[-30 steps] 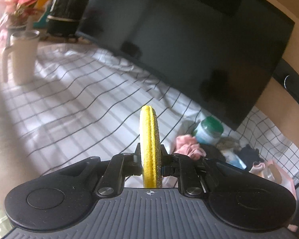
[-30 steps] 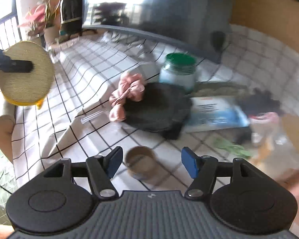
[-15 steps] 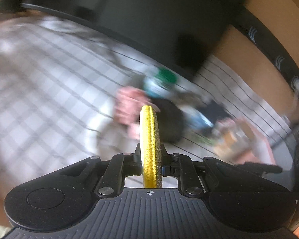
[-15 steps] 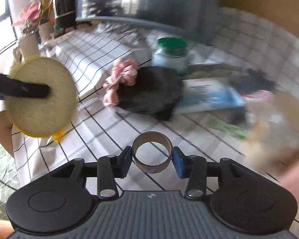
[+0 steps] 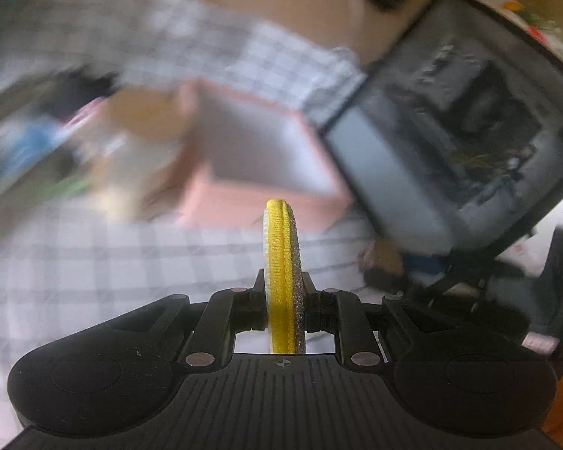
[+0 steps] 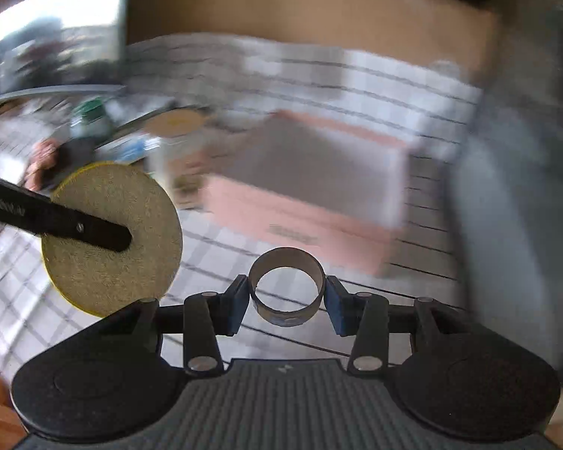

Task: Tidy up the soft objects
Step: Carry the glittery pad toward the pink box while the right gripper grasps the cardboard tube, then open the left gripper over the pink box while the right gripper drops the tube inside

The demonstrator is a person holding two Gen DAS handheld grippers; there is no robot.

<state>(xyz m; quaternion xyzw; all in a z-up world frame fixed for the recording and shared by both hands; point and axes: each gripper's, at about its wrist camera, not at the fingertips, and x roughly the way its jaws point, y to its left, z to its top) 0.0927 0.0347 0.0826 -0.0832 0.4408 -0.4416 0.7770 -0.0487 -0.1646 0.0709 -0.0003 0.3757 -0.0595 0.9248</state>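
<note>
My left tongs (image 5: 283, 296) are clamped on the round yellow scouring pad (image 5: 281, 262), held edge-on and clear of the checked cloth (image 5: 94, 262) on the desk. My right tongs (image 6: 286, 300) have just closed in and now pinch the cardboard tape ring (image 6: 286, 288) by its sides, also lifted off the cloth. In the right wrist view the pad (image 6: 112, 240) hangs to the left of the ring, the two well apart.

Ahead of both sits the pink box (image 6: 304, 202), top open, its near wall facing me. Bare cloth lies between the tongs and that wall. To the right of the box a dark computer case (image 5: 469, 142) stands close to its corner and narrows the room on that side. To the left lies a blurred heap: a green-lidded jar (image 6: 90, 112), a pink scrunchie (image 6: 43, 153), something black and a blue packet I cannot make out properly.
</note>
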